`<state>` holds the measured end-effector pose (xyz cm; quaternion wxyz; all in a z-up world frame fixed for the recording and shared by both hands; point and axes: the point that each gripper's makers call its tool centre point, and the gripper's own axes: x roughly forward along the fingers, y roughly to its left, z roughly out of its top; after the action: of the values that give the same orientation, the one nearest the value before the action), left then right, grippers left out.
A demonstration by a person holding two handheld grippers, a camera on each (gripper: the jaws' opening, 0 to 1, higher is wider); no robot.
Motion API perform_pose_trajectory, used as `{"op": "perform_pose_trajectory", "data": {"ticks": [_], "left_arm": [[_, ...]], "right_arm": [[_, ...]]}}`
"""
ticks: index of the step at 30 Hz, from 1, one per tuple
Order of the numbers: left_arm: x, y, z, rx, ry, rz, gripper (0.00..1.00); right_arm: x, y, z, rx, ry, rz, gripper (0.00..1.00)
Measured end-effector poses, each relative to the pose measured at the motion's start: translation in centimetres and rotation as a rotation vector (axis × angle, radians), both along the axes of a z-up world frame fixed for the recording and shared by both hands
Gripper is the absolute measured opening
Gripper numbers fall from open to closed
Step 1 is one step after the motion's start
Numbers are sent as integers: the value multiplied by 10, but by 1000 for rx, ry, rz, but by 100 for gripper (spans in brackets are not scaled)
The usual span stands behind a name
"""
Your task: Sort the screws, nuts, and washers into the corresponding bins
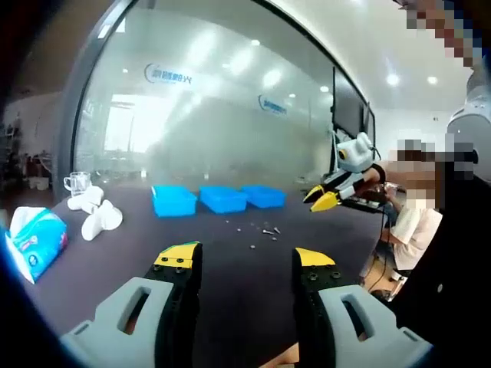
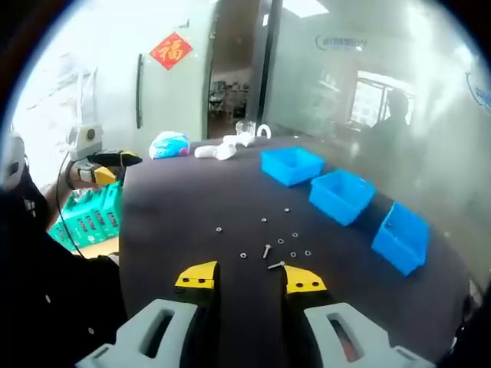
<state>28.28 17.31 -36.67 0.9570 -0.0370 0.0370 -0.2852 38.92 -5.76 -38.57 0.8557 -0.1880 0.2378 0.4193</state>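
**Sorting not yet begun; first pick pending**

Yellow-tipped fingers (image 2: 293, 277) of the right gripper (image 2: 248, 277) are held apart and empty just short of the nearest screw (image 2: 276, 265), which lies flat, its long axis crosswise to them. Loose screws, nuts and washers (image 2: 265, 238) are scattered mid-worktop (image 2: 176, 222), with three blue bins (image 2: 342, 195) ranged beyond. An approach step is judged; a descent onto one piece is called for. The left gripper (image 1: 245, 255) is also held open, empty.
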Motion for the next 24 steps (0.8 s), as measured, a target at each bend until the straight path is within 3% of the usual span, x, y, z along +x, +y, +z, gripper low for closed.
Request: {"op": "perform_pose_trajectory", "data": {"ticks": [12, 15, 24], "left_arm": [[0, 0, -5, -2, -7, 6, 46], [-2, 0, -5, -6, -9, 9, 46], [-7, 2, -6, -4, -10, 14, 46]], "right_arm": [[20, 26, -34, -137, 160, -29, 25], [27, 33, -40, -155, 176, -30, 25], [53, 35, -58, -236, 262, -46, 23]]}}
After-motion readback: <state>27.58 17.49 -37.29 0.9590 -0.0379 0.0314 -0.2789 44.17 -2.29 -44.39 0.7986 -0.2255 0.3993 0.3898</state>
